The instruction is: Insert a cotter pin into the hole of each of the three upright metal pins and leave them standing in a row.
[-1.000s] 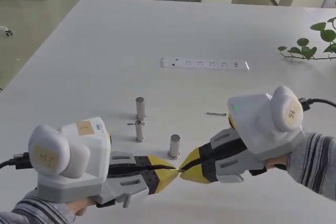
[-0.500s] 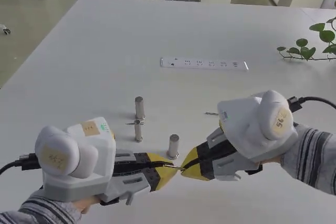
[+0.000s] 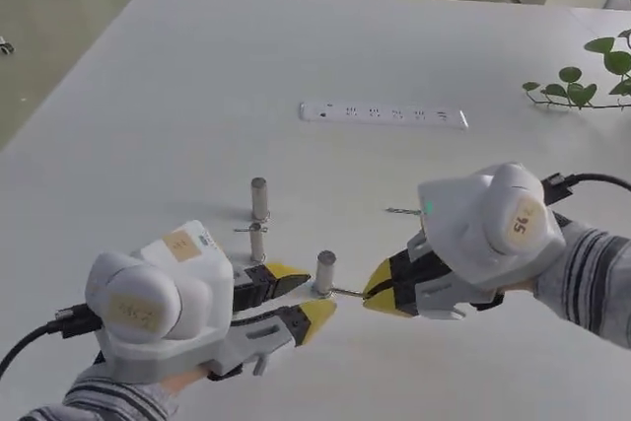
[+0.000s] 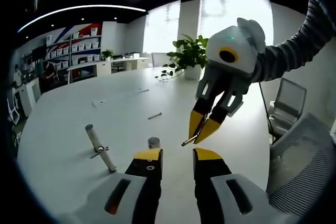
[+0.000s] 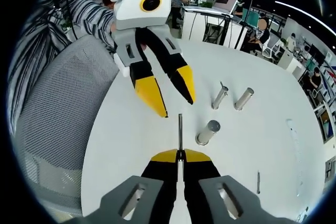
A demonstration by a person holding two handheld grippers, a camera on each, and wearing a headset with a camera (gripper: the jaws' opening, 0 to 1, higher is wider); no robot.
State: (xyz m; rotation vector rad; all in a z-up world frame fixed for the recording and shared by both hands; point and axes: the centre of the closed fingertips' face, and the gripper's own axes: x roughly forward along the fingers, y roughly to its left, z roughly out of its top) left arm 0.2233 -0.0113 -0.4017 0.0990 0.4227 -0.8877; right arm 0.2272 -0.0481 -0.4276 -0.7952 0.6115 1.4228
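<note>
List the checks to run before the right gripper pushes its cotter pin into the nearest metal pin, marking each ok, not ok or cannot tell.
1. Grip: ok. Right gripper is shut on the cotter pin, which sticks straight out ahead.
2. Near pin upright: ok.
3. Tip lined up with the hole: cannot tell; the hole is not visible.
4. Near pin steadied: not ok. Left gripper is open beside it, not gripping.
5. Middle pin done: ok, a cotter crosses it.
6. Spare cotter for the far pin: ok, lying on the table.
</note>
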